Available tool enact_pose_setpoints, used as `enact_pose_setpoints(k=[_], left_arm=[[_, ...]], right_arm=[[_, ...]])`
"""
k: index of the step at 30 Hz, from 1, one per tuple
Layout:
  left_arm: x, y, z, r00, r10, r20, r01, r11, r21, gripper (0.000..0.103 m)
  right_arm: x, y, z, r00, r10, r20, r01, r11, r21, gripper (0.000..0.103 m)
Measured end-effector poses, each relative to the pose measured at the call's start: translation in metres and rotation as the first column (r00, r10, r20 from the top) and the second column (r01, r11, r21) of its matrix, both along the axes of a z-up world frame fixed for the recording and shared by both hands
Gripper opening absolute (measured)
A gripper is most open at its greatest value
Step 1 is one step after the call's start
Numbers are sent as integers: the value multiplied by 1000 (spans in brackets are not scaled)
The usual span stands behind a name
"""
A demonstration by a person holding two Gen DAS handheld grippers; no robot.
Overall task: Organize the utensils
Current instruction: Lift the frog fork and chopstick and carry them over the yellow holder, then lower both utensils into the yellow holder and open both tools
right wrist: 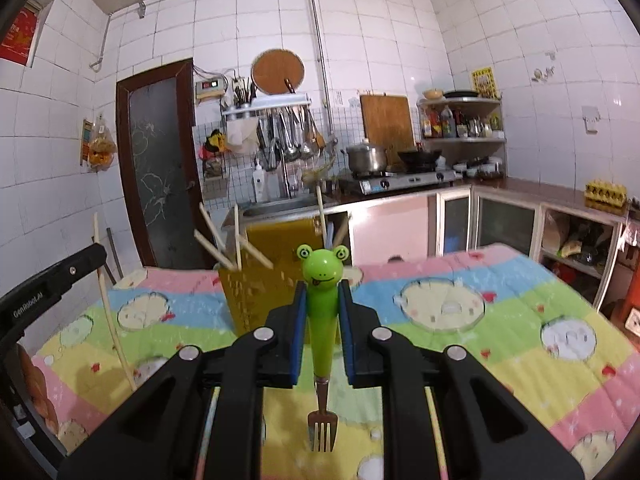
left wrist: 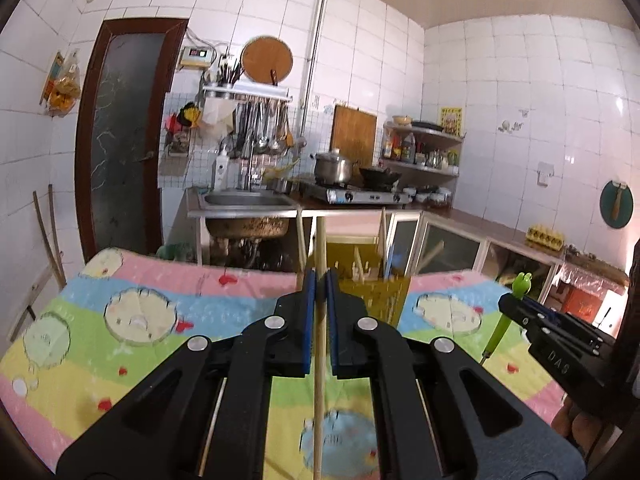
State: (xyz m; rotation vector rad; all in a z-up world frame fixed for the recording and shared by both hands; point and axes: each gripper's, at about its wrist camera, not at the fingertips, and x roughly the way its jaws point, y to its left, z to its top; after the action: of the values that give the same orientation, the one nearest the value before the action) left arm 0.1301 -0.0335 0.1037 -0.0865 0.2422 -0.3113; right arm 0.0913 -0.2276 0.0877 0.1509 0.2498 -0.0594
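The chopstick (left wrist: 319,344) is pale, matt wood. The fork (right wrist: 322,320) has a glossy green plastic frog handle and dull metal tines. Each tool (left wrist: 320,280) (right wrist: 322,300) is matt black plastic with blue rubbery pads (left wrist: 308,320). The holder (right wrist: 256,292) looks translucent yellow plastic. Soft printed cloth (right wrist: 500,340) covers the table.

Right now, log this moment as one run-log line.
left gripper: shut on chopstick | right gripper: shut on frog fork, tines down | yellow holder: on table, chopsticks inside
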Motion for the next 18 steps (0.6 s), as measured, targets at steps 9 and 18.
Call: enact_pose_setpoints(k=[9,18], left_arm=[[56,-15,89,991,-10,131,18,998,-57,5],[141,-49,123,984,27,175,-13,997,-79,5]], right_arm=[[50,-1,75,993,25,116,-20,999,-44,16],[137,-11,119,989,34,143,-33,999,-11,16]])
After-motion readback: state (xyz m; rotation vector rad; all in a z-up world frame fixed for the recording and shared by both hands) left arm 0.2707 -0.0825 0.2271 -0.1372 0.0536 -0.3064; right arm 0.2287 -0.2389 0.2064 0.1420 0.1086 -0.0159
